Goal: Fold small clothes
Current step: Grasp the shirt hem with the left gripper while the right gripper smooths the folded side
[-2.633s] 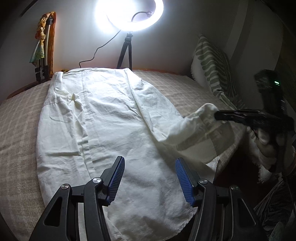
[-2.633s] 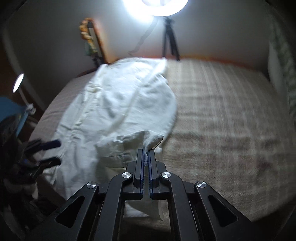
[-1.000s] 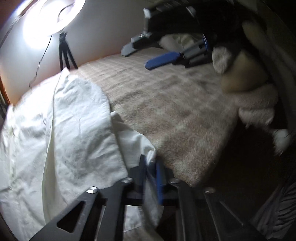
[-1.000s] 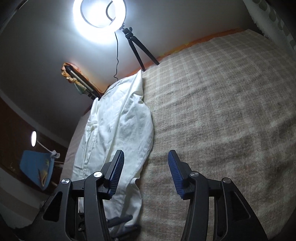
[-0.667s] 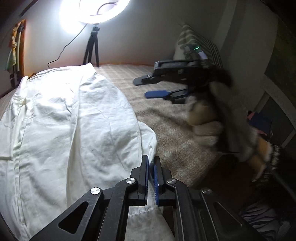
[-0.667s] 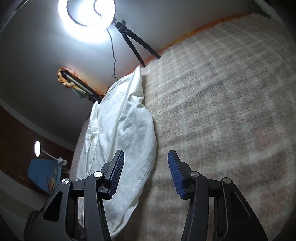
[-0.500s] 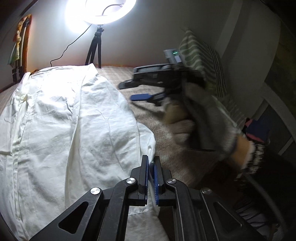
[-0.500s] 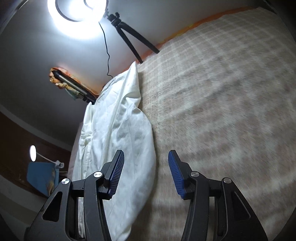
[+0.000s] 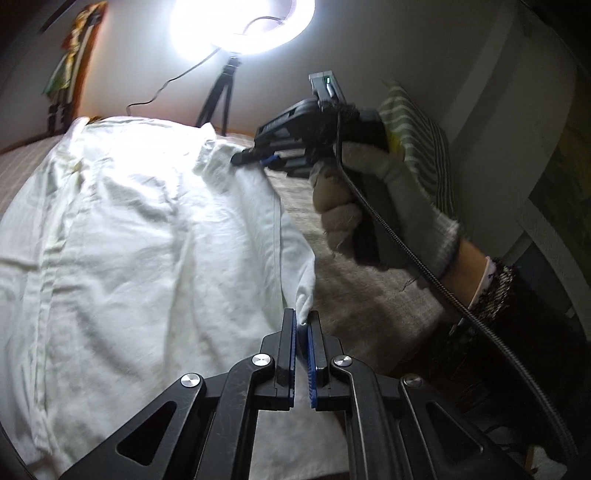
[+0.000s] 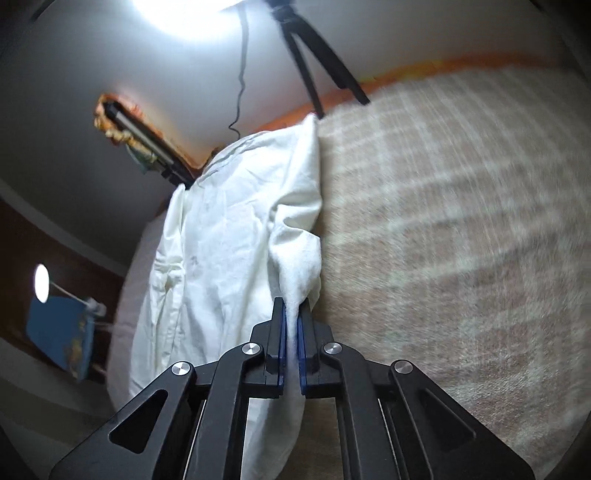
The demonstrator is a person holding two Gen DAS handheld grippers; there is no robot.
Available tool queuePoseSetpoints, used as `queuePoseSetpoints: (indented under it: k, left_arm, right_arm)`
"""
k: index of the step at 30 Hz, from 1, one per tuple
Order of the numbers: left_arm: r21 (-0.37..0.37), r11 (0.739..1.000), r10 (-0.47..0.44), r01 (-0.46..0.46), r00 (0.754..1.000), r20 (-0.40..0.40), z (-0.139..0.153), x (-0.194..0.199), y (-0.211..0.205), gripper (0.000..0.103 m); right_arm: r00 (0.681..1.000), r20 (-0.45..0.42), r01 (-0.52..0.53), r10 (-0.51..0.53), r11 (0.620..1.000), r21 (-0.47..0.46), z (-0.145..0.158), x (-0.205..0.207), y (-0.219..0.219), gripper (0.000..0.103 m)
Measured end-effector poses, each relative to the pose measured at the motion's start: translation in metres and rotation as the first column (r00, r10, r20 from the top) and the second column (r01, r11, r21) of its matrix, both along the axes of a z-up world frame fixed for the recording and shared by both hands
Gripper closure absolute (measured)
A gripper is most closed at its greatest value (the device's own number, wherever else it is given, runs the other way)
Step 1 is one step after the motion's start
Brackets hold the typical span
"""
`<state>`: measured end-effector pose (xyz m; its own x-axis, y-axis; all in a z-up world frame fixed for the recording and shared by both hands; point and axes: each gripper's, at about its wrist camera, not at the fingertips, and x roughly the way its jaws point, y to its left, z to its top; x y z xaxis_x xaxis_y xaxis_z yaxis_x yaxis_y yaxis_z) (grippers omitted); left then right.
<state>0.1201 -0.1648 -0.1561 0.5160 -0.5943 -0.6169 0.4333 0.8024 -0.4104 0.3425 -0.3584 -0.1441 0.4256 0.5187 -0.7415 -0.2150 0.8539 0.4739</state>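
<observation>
- Far off to the left of the left hand-held gripper (image 9: pixel 302 325): a hanging bundle of coloured cloth (image 9: pixel 75 44) against the wall, beside the bed's head end.
- Ahead and left of that hand-held gripper: the white shirt (image 9: pixel 140 229), spread flat over the checked bedspread (image 9: pixel 354 295), collar end away near the ring light (image 9: pixel 242 26) and its tripod (image 9: pixel 218 99).
- Left hand-held gripper: jaws together, clamped on the near right edge of the shirt, right at the hem corner, with a tuft of cloth standing up between the blue pads.
- Ahead and right of it: the right hand-held gripper (image 9: pixel 255 158), held in a gloved hand (image 9: pixel 373 206), tips at the far right shoulder edge of the shirt.
- Right wrist view: right hand-held gripper (image 10: pixel 291 314) closed as well, pinching a gathered fold of the shirt (image 10: pixel 229 240), cloth running down between the fingers; bare bedspread (image 10: pixel 461 240) to its right, a small lamp (image 10: pixel 41 284) far to its left.
- Step in hand, by judgement: right long edge gripped at both ends, ready for a lengthwise fold toward the shirt's middle.
- Next move calls for: lifting both ends together, keeping the edge taut, carrying it leftward over the body, laying it down straight before letting go.
- Risk: uneven lift, so a skewed or bunched fold.
</observation>
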Motion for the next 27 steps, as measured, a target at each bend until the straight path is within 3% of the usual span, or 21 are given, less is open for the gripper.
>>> queuePoseSetpoints:
  k: [8, 13, 18, 23, 27]
  left_arm:
    - [-0.037, 0.995, 0.089, -0.090, 0.995, -0.043, -0.011, -0.014, 0.040, 0.102]
    - [-0.036, 0.990, 0.132, -0.134, 0.989, -0.059, -0.014, -0.018, 0.069, 0.102]
    - [-0.031, 0.984, 0.173, -0.176, 0.981, -0.090, -0.018, -0.014, 0.090, 0.102]
    - [-0.025, 0.980, 0.195, -0.198, 0.976, -0.095, -0.021, -0.014, 0.102, 0.102]
    - [-0.008, 0.982, 0.187, -0.188, 0.977, -0.101, -0.025, -0.017, 0.103, 0.102]
  right_arm:
    - [0.992, 0.023, -0.121, 0.124, 0.987, -0.109, 0.008, -0.002, 0.080, 0.099]
    - [0.979, 0.014, -0.199, 0.204, 0.964, -0.178, -0.003, -0.003, 0.128, 0.099]
    - [0.976, -0.011, -0.213, 0.216, 0.949, -0.232, -0.022, -0.002, 0.155, 0.099]
    - [0.977, -0.013, -0.210, 0.212, 0.958, -0.193, -0.028, 0.000, 0.154, 0.099]
    - [0.975, -0.023, -0.221, 0.220, 0.971, -0.090, -0.019, 0.002, 0.146, 0.088]
